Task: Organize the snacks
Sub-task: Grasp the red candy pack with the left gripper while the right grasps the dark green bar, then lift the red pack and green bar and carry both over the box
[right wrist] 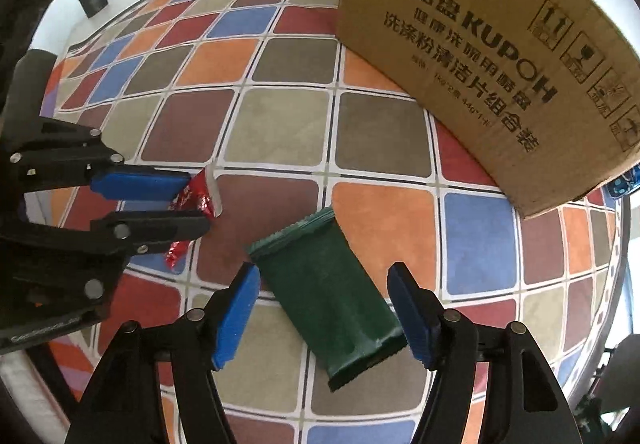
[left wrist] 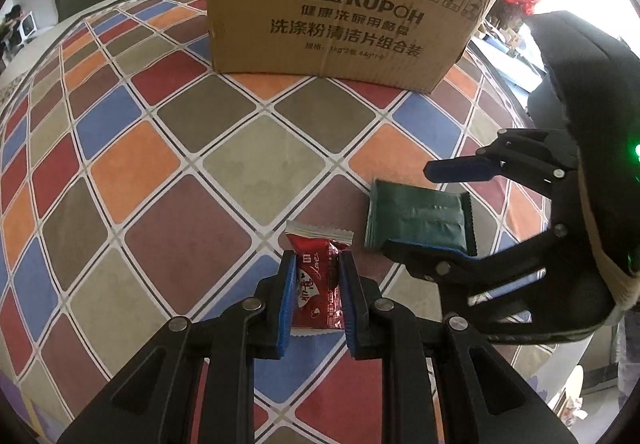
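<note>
On the checked tablecloth (left wrist: 168,172) | left gripper (left wrist: 316,300) clamps red snack packet (left wrist: 318,284) | right gripper (right wrist: 324,308) spread wide around green packet (right wrist: 332,300), pads not touching | cardboard box (left wrist: 340,4) behind

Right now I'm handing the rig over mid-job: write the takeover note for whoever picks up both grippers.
Left gripper: shut on the red snack packet, just above the checkered tablecloth.
Right gripper: open, straddling the green snack packet, which lies flat on the cloth; pads not pressing it.
Cardboard box: upright behind both packets; its inside is not visible.
Done: red packet gripped.
Left: close on the green packet, then probably carry both to the box.
</note>
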The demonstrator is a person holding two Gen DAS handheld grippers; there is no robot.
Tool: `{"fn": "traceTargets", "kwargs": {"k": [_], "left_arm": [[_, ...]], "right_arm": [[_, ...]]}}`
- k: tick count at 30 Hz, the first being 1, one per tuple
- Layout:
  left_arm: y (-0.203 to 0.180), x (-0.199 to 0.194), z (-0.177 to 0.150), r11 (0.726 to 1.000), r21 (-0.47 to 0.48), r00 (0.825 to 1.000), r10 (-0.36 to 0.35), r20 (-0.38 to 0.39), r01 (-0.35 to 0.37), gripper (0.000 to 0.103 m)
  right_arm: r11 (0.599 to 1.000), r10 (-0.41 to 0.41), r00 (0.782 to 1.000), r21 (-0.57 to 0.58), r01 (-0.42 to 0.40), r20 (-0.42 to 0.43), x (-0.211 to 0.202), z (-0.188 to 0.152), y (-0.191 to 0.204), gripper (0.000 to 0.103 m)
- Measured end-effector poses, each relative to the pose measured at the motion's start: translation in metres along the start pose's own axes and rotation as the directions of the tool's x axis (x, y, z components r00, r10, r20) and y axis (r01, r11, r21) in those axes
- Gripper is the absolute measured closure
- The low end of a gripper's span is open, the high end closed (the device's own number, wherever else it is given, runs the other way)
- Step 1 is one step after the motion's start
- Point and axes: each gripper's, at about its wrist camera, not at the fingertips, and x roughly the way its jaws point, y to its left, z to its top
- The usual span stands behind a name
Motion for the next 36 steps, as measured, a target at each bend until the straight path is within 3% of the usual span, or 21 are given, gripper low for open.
{"fn": "traceTargets", "kwargs": {"k": [8,12,17,25,36], "left_arm": [[0.002,0.003,0.002,1.0,-0.007,1.0,-0.002,-0.002,0.002,0.082],[0.003,0.004,0.004,1.0,-0.008,1.0,-0.003,0.002,0.003,0.082],[0.005,0.0,0.005,1.0,-0.009,1.0,-0.003,0.017,0.003,0.082],[0.003,-0.017,0.011,1.0,-0.001,0.998,-0.015,0.063,0.015,0.082],[0.002,-0.047,0.029,1.0,0.008,0.988,-0.029,0.153,0.028,0.082]], "right_arm": [[0.994,0.022,0.999,0.108,-0.024,0.025,0.008,-0.001,-0.008,0.037],[0.984,0.021,0.999,0.173,-0.029,0.05,0.003,-0.006,-0.012,0.051],[0.97,-0.012,0.997,0.242,-0.006,0.076,-0.002,-0.013,-0.012,0.056],[0.927,-0.063,0.984,0.375,-0.005,0.167,-0.028,-0.022,-0.02,0.056],[0.908,-0.125,0.955,0.418,0.001,0.269,-0.068,-0.018,-0.018,0.056]]}}
